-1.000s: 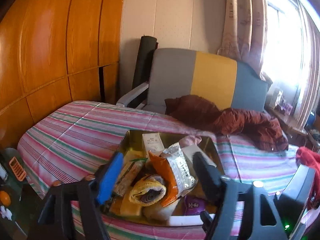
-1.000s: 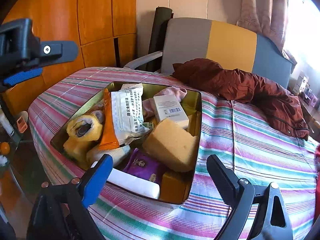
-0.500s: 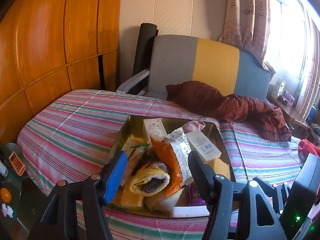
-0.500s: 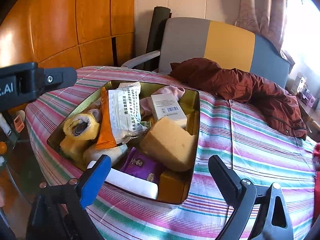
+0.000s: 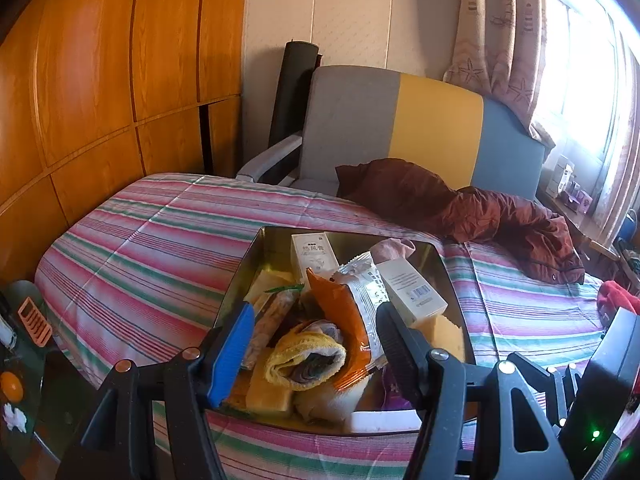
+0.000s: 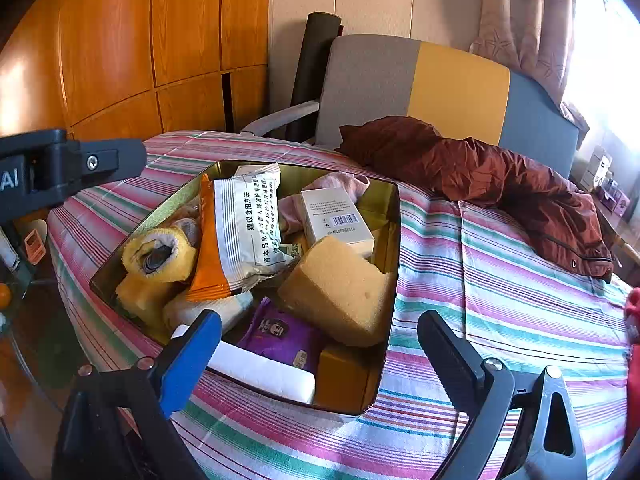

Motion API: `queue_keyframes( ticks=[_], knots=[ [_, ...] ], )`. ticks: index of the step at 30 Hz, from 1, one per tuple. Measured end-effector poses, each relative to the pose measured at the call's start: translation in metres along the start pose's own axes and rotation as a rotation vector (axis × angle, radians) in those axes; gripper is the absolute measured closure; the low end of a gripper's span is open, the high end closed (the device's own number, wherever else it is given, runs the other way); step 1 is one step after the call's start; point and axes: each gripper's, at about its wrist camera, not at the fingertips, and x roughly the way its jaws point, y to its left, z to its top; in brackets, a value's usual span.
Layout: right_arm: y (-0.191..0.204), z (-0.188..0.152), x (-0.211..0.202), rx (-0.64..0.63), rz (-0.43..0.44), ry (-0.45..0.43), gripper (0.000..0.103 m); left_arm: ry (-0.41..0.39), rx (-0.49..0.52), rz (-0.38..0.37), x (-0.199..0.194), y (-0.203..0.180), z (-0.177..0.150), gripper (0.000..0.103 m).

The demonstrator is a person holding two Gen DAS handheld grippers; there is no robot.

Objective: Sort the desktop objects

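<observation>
Striped tablecloth (image 6: 500, 280) carried only the gold tin (image 6: 394, 240), heaped with mixed items; both my left gripper (image 5: 314, 344) and right gripper (image 6: 320, 356) gaped wide, empty. Sorting stage indeterminate.

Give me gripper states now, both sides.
Left gripper: open, holding nothing, over the gold tin.
Right gripper: open, holding nothing, at the tin's near edge.

red cloth (image 5: 618, 300): cut by right edge | purple packet (image 6: 280, 334): partly buried
</observation>
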Motion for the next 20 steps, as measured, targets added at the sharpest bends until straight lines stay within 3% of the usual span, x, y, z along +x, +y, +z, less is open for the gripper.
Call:
queue_keyframes(
  ticks=[13, 15, 20],
  knots=[
    [-0.004, 0.0, 0.0001, 0.01, -0.003, -0.009, 0.003, 0.007, 0.016, 0.014, 0.0022, -0.0006, -0.0019, 0.039],
    [-0.0043, -0.0001, -0.0001, 0.011, -0.003, -0.011, 0.003, 0.002, 0.022, 0.014, 0.0019, -0.0008, -0.0021, 0.048],
    [-0.0065, -0.0002, -0.0004, 0.018, -0.006, -0.017, 0.003, -0.004, 0.031, 0.01, 0.0025, -0.0006, -0.0034, 0.049]
  ],
)
